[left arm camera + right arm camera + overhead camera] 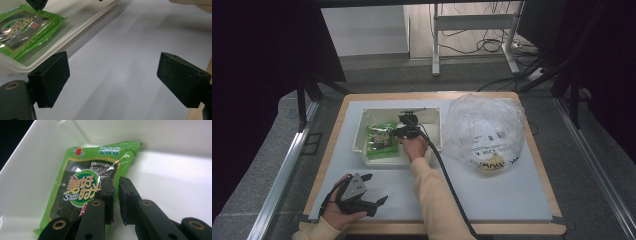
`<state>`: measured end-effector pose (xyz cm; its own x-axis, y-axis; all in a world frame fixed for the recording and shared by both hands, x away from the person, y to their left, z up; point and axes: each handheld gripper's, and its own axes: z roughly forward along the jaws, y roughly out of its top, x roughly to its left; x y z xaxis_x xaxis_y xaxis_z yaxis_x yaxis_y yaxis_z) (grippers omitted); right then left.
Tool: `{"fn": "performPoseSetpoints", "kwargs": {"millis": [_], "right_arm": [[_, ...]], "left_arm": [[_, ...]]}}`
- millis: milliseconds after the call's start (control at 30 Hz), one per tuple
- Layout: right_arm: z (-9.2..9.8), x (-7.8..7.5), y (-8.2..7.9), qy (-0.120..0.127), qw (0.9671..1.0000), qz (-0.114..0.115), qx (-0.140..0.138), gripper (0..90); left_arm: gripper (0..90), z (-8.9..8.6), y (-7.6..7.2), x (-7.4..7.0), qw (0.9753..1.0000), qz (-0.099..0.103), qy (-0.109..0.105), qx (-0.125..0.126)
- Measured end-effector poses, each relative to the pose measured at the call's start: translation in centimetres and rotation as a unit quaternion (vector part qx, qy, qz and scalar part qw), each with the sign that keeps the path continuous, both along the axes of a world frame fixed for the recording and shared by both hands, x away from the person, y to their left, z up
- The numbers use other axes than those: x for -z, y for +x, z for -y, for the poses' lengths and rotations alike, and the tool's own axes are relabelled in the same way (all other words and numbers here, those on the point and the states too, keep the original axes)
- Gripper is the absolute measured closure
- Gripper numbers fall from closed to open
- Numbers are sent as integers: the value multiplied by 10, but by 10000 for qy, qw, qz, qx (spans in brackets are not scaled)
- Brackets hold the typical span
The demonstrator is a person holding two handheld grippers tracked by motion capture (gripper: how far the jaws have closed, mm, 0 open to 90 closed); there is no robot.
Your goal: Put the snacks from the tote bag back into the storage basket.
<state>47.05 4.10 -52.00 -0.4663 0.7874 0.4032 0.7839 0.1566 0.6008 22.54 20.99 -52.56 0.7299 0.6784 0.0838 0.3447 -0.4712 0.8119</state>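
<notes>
Glossy green packet [85,192] pinched by right gripper [115,182] in smooth white tub [175,172].

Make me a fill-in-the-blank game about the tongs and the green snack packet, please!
1. The green snack packet lies inside the white ____.
2. The right tongs are nearly closed over the packet's edge, while the left tongs are wide ____.
3. On the right side of the table sits a clear plastic ____.
4. The left tongs hover over the white mat and hold ____.

Missing words: tray; open; bag; nothing
</notes>
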Motion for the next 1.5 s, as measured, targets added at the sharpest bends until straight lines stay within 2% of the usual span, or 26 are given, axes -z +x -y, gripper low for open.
{"fn": "performPoseSetpoints", "kwargs": {"millis": [100, 133, 200, 433, 500, 567, 600, 700, 733, 767, 800, 967, 1000, 1133, 1200, 1267, 1333, 1433, 1467, 1500], "right_arm": [[-1, 1, -1, -6, 10000, -4, -40, 753], [-1, 0, -1, -30, 10000, 35, -54, 688], [-1, -1, -1, -71, 9999, 58, -68, 657], [5, -21, -7, -100, 9989, 378, -273, 542], [7, -27, -10, -132, 9979, 529, -361, 516], [10, -32, -13, -34, 9971, 618, -453, 503], [12, -38, -17, -6, 9956, 728, -593, 483], [14, -45, -21, -52, 9941, 827, -700, 453], [14, -50, -26, -58, 9923, 925, -819, 427], [14, -50, -26, -58, 9923, 925, -819, 427], [17, -57, -31, -91, 9903, 1026, -932, 409], [26, -68, -39, -59, 9874, 1145, -1094, 391], [32, -72, -43, -92, 9863, 1210, -1113, 386], [45, -79, -49, -114, 9857, 1273, -1099, 380], [61, -83, -57, -143, 9838, 1367, -1152, 372], [66, -84, -61, -149, 9829, 1413, -1174, 370], [86, -87, -71, -104, 9800, 1531, -1264, 364], [101, -88, -79, -100, 9789, 1615, -1251, 360], [116, -88, -88, -83, 9769, 1702, -1287, 359], [116, -88, -88, -83, 9769, 1702, -1287, 359]], "left_arm": [[110, 0, 0, 0, 10000, -2, -2, -7], [110, 0, 0, 0, 10000, -4, -2, -5], [110, 0, 0, 0, 10000, -6, -1, -3], [110, 0, 0, 0, 10000, -9, 13, 5], [110, 0, 0, 0, 10000, -12, 24, 3], [110, 0, 1, 1, 10000, -17, 24, -3], [110, 0, 1, 1, 10000, -19, 30, -5], [109, 0, 2, 2, 10000, -33, 36, -25], [109, -1, 2, 2, 10000, -36, 38, -39], [109, -1, 2, 2, 10000, -46, 37, -59], [109, -1, 3, 3, 10000, -48, 41, -72], [109, -2, 3, 3, 9999, -23, 82, -115], [109, -2, 3, 3, 9999, -19, 81, -122], [109, -2, 3, 3, 9999, -4, 50, -127], [109, -2, 3, 3, 9999, -6, 81, -127], [109, -3, 4, 3, 9999, 0, 93, -137], [109, -3, 6, 4, 9998, 2, 85, -176], [109, -4, 7, 5, 9997, -8, 103, -215], [109, -4, 7, 5, 9997, -16, 88, -241], [109, -4, 8, 6, 9996, -24, 81, -268]]}}
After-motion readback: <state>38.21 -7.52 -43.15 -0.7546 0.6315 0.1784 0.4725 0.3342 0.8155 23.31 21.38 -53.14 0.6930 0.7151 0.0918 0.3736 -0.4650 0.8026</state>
